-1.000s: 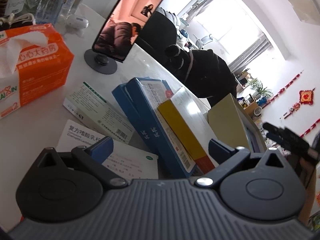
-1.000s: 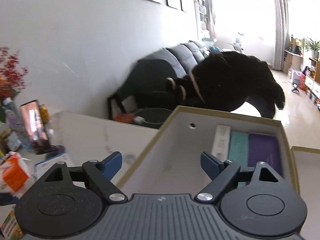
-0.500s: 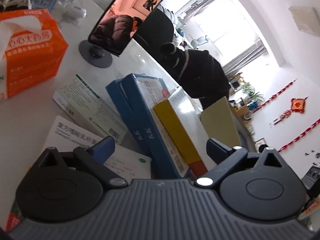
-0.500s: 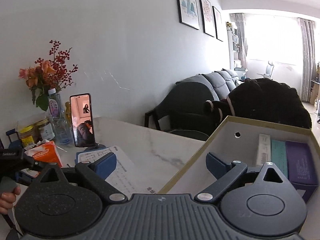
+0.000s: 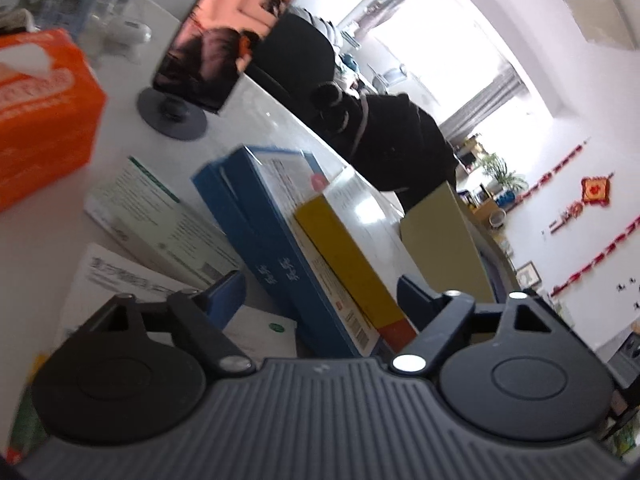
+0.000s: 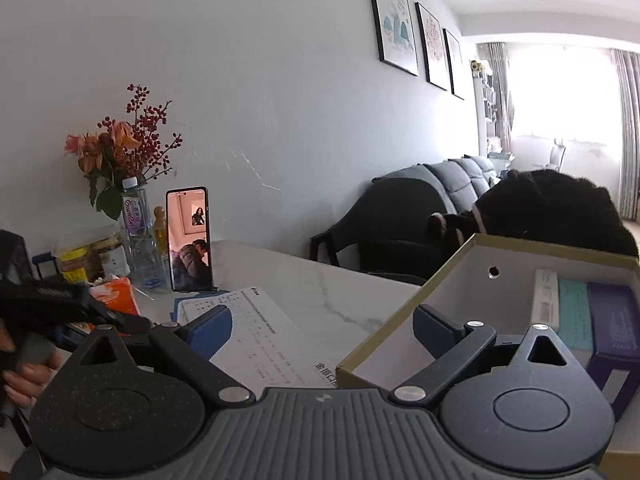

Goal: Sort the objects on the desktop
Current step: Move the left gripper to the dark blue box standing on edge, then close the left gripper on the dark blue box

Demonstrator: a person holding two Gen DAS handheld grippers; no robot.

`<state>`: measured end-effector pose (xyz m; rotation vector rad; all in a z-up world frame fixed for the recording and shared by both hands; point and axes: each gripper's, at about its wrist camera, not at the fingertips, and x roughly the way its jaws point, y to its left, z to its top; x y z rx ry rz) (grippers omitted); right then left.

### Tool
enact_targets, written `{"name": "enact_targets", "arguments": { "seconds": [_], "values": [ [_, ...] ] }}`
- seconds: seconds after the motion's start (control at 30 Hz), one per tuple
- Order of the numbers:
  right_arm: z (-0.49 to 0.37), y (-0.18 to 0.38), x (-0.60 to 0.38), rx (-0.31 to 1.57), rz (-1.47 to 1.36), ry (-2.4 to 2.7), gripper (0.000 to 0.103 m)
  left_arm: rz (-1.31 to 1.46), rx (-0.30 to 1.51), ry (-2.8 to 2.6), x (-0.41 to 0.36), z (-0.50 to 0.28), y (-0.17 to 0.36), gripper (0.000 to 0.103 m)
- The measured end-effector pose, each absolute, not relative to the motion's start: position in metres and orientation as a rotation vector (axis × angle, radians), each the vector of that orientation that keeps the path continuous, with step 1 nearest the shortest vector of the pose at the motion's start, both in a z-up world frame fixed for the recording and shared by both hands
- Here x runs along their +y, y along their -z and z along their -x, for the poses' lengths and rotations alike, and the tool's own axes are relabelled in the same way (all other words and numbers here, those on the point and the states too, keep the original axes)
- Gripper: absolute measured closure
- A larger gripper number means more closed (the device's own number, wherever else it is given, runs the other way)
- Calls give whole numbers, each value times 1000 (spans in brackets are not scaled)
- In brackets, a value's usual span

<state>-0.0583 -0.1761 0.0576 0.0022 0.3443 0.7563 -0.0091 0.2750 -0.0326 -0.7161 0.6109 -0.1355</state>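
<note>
Closing left gripper (image 5: 320,296) straddling blue box (image 5: 276,256), contact unclear, right gripper (image 6: 322,326) wide, empty.

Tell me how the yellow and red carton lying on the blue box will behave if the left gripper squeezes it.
The yellow and red carton looks like thin card, so it probably dents under a hard squeeze. It is long and flat, likely light. Lying loose on the glossy blue box, it may slide as the left gripper closes; the carton sits between its closing jaws.

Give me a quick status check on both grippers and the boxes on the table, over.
Left gripper closing around the stacked blue box and yellow box, pads not yet pressing. Right gripper open, empty, at the cardboard box rim. Nothing in the way.
</note>
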Motion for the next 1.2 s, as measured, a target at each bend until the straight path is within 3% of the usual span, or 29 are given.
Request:
{"name": "enact_targets", "arguments": {
  "seconds": [0.13,0.47,1.2],
  "values": [
    [57,-56,-178,347,-17,-751,5,735,626,149,270,-1,42,28],
    [55,-53,-176,359,-26,-752,5,764,644,107,261,-11,47,57],
    [48,-46,-176,395,-58,-736,5,828,591,160,236,-45,35,59]
  ]
}}
